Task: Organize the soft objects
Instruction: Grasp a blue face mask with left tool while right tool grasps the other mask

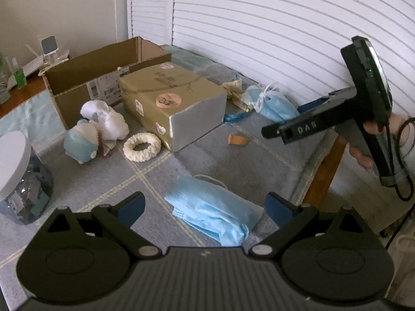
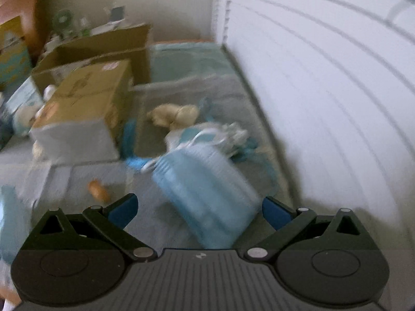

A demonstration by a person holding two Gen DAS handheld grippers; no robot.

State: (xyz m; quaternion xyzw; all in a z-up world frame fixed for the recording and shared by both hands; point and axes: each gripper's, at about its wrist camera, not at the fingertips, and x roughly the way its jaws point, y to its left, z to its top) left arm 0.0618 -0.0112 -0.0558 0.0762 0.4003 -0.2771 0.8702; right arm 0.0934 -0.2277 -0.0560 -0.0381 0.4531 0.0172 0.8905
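A light blue face mask lies crumpled on the grey cloth, just ahead of my open left gripper and between its blue pads. A second bundle of blue masks with white ear loops lies near the slatted wall, in front of my open right gripper, which holds nothing. From the left wrist view that bundle sits past the right gripper, held by a hand. A white and blue plush toy, a cream fluffy ring and a cream cloth lie around the boxes.
A closed tan box stands mid-table, with an open cardboard box behind it. A jar with a white lid is at the left. A small orange piece lies on the cloth. The white slatted wall bounds the right side.
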